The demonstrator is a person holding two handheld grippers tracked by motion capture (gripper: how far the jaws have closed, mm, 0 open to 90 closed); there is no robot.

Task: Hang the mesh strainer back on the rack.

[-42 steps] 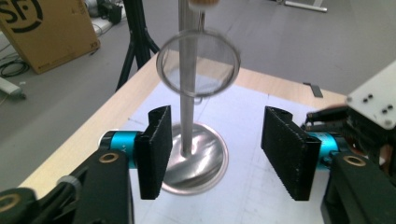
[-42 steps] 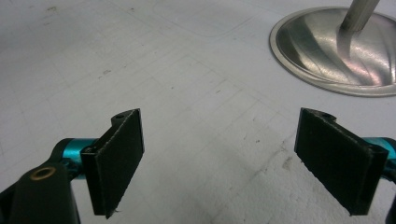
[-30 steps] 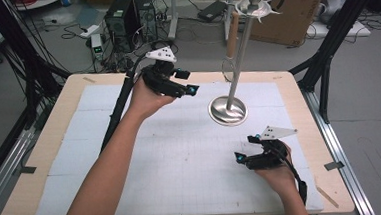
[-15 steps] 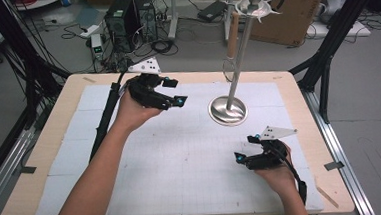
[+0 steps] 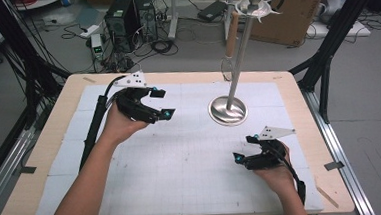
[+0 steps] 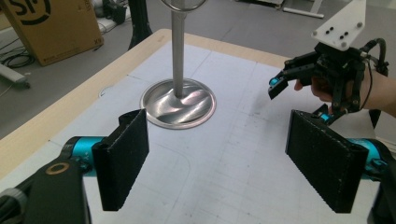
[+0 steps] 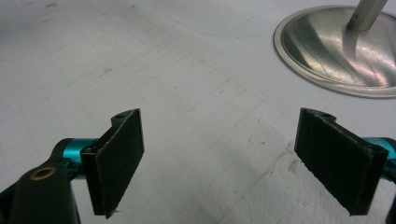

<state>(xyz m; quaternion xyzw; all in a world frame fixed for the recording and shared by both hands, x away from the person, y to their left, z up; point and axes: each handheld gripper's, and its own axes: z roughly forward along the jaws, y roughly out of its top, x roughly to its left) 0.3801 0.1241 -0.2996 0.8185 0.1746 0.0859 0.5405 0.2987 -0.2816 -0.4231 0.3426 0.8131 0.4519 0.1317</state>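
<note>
A metal stand (image 5: 228, 110) with a round base and a tall pole rises at the back right of the white mat (image 5: 183, 178). A wood-handled piece (image 5: 230, 35) hangs from its top. My left gripper (image 5: 164, 103) is held above the mat's back left, pointing toward the stand's base (image 6: 178, 102). Its jaws have just been opening, they stand wide, and nothing is between them (image 6: 217, 163). My right gripper (image 5: 243, 148) rests low at the front right, open and empty (image 7: 219, 158), with the base (image 7: 336, 51) ahead of it. In the left gripper view the right gripper (image 6: 299, 100) appears at the upper right.
The mat lies on a wooden table (image 5: 45, 146). Black frame posts (image 5: 326, 64) stand at the table's corners. Beyond the far edge the floor holds computer cases (image 5: 130, 13), cables and a cardboard box (image 5: 293, 11).
My left gripper has moved left and toward me, away from the stand, sinking a little, and its jaws have spread wider. The right gripper has stayed put.
</note>
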